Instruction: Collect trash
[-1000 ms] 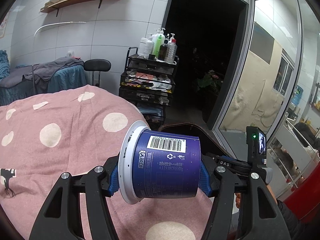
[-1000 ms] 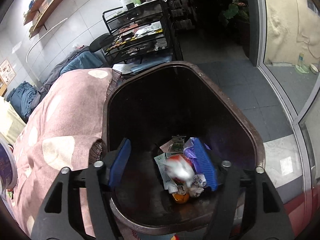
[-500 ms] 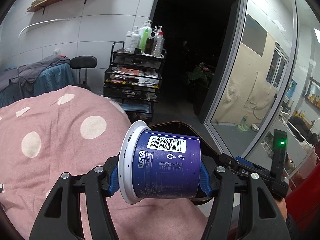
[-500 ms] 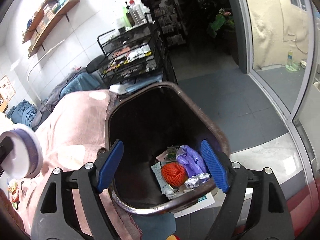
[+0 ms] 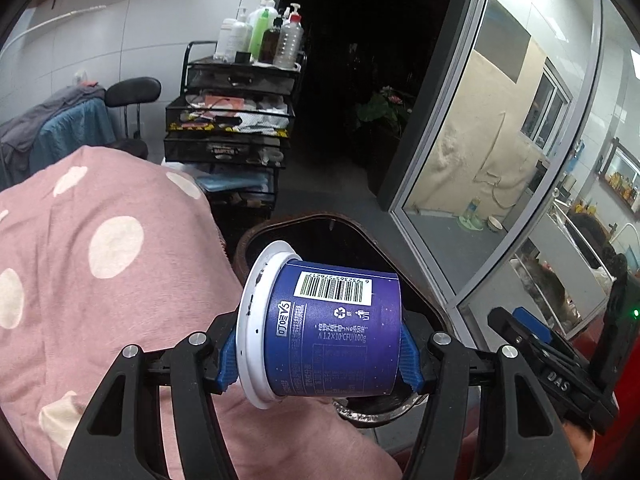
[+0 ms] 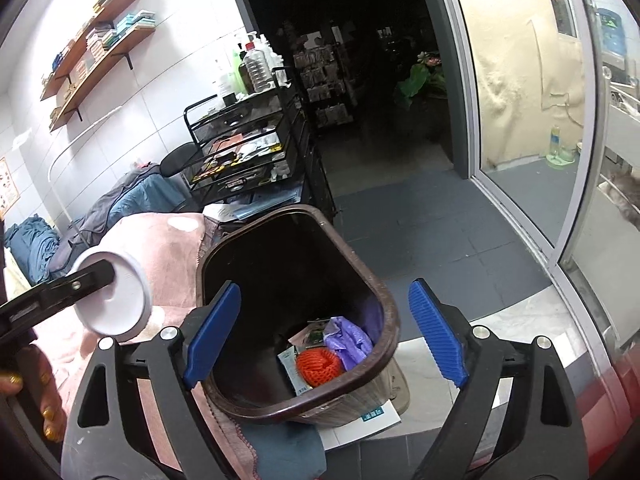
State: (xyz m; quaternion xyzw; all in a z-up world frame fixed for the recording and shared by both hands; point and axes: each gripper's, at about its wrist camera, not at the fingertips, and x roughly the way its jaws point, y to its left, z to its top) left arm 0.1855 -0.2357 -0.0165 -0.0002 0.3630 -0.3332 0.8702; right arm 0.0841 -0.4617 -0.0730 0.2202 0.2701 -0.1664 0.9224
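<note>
left gripper (image 5: 320,350) clamps blue barcoded yogurt cup (image 5: 328,326) sideways; right gripper (image 6: 326,334) spread apart.

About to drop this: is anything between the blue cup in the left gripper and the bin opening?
Nothing visible. The blue cup sits clamped in the left gripper beside the brown bin, whose mouth is uncovered; the right gripper hangs open above it.

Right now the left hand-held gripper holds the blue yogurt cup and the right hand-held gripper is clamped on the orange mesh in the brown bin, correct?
Not quite. The left hand-held gripper does hold the blue yogurt cup, but the right hand-held gripper is open and empty. The right wrist view shows the orange mesh lying loose inside the brown bin.
</note>
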